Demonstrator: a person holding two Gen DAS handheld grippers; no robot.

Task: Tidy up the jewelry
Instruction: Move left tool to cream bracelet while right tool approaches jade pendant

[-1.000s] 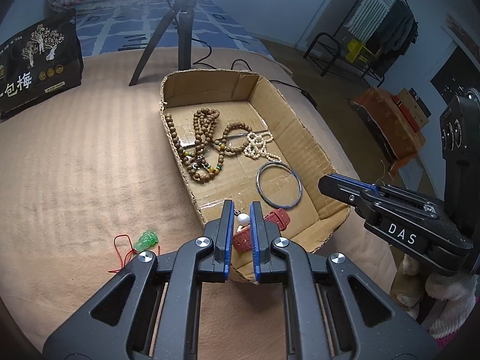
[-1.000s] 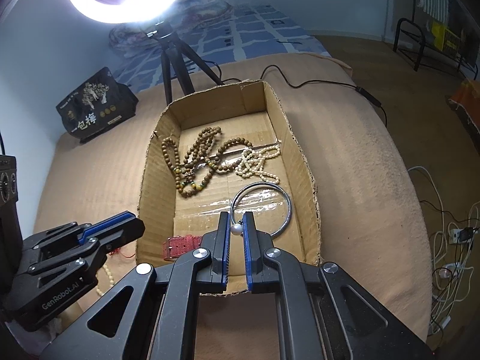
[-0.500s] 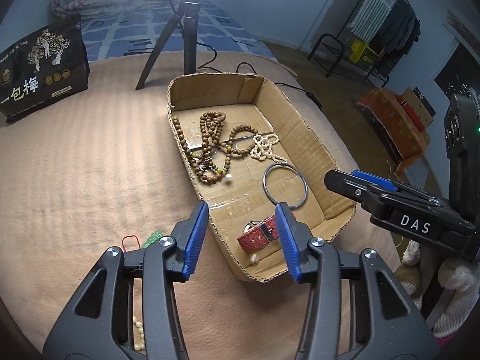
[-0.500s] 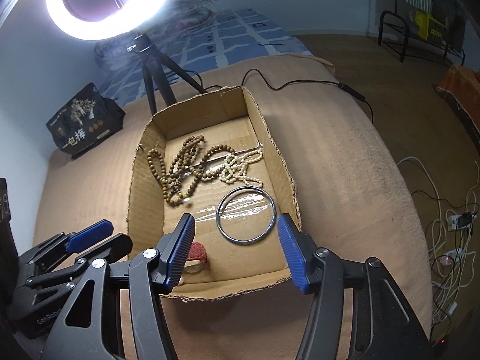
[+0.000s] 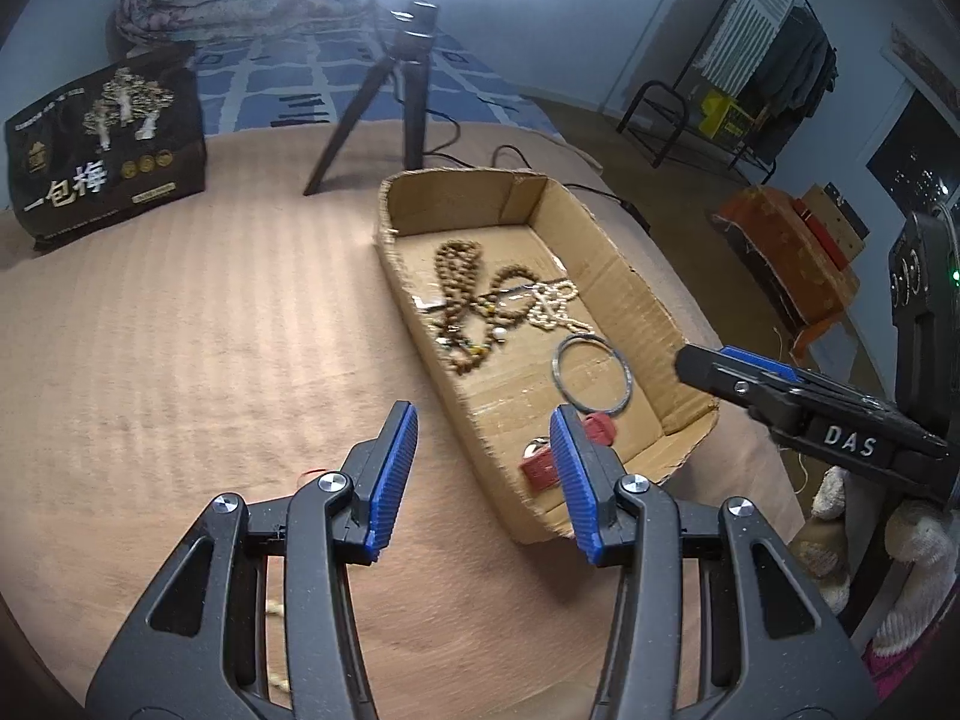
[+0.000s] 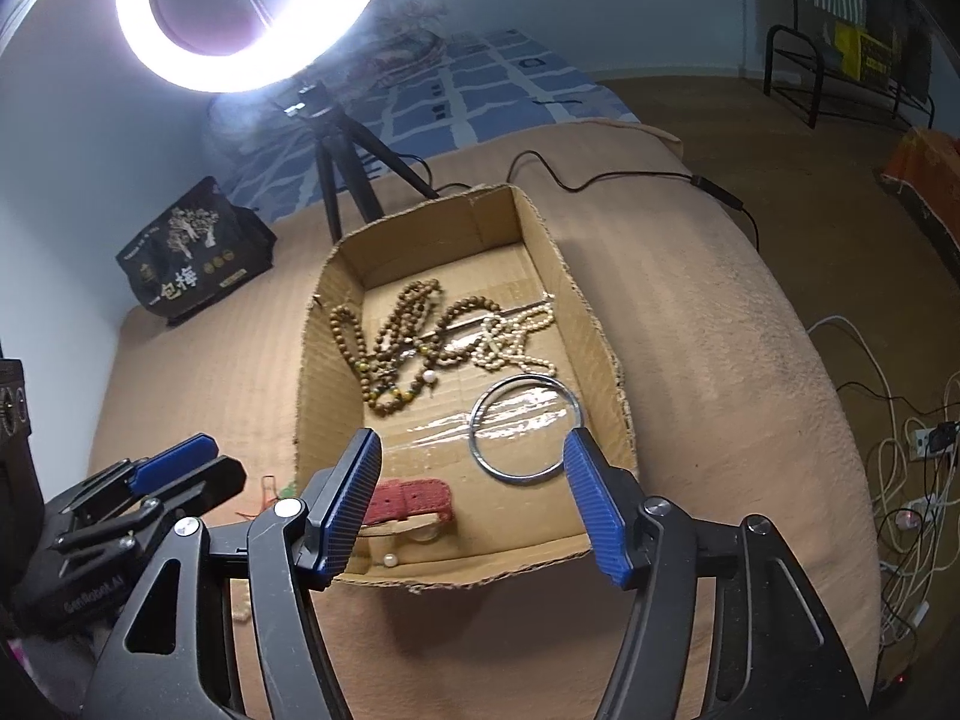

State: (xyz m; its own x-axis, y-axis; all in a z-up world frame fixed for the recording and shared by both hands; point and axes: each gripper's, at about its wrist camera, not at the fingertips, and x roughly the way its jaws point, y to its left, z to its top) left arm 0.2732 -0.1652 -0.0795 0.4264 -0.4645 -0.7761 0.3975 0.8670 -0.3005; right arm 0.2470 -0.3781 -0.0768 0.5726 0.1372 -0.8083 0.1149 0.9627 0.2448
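Hovering over the near end of the cardboard box (image 6: 600,324), the right gripper (image 6: 474,498) had its jaws opening, nothing between them. The left gripper (image 5: 483,474) sat beside the box's left wall, jaws apart and empty too. Inside the box lay wooden bead strands (image 6: 402,336), a pearl necklace (image 6: 516,336), a metal bangle (image 6: 525,429) and a red strap (image 6: 414,498).

My left camera looks steeply down from close over the bed, the cardboard box (image 5: 636,300) toward two o'clock. My right camera looks down from the box's (image 6: 456,576) near end, facing twelve o'clock. Both share the box and tripod (image 5: 414,72).
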